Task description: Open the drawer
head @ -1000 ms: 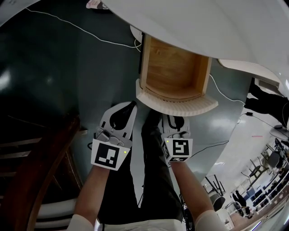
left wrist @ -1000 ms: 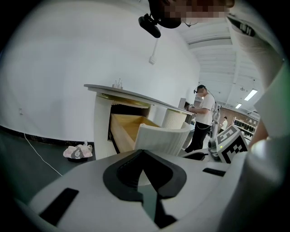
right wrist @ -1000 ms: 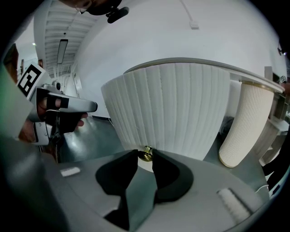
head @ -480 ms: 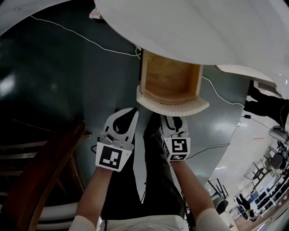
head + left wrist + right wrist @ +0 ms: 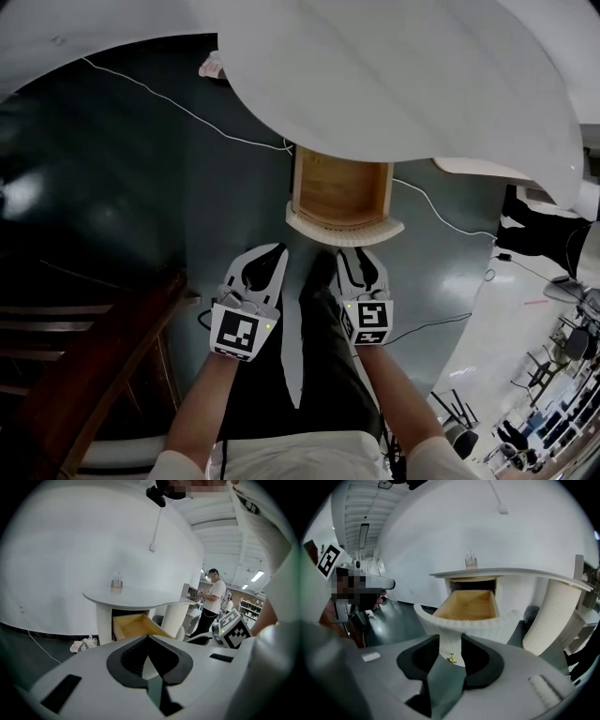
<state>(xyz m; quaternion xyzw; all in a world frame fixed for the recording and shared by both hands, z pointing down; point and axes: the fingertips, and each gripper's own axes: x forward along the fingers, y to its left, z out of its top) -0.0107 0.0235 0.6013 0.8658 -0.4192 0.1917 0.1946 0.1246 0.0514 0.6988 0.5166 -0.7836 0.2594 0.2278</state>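
left tongs (image 5: 149,637) closed; drawer (image 5: 337,192) out, bare wood.

The bench (image 5: 394,84) top hides the back of my drawer (image 5: 339,192) from above. The clear things (image 5: 471,560) standing on the bench are too small to tell. So is the pale bundle (image 5: 83,644) on the floor beside the bench. My left claw (image 5: 149,638) covers most of the drawer's front.

Light wooden drawer with white ribbed front (image 5: 339,192) — inside bare, matt. Small gold knob (image 5: 451,658) — shiny metal. Dark green floor (image 5: 112,169) glossy. White round tabletop (image 5: 394,75) smooth, matt.
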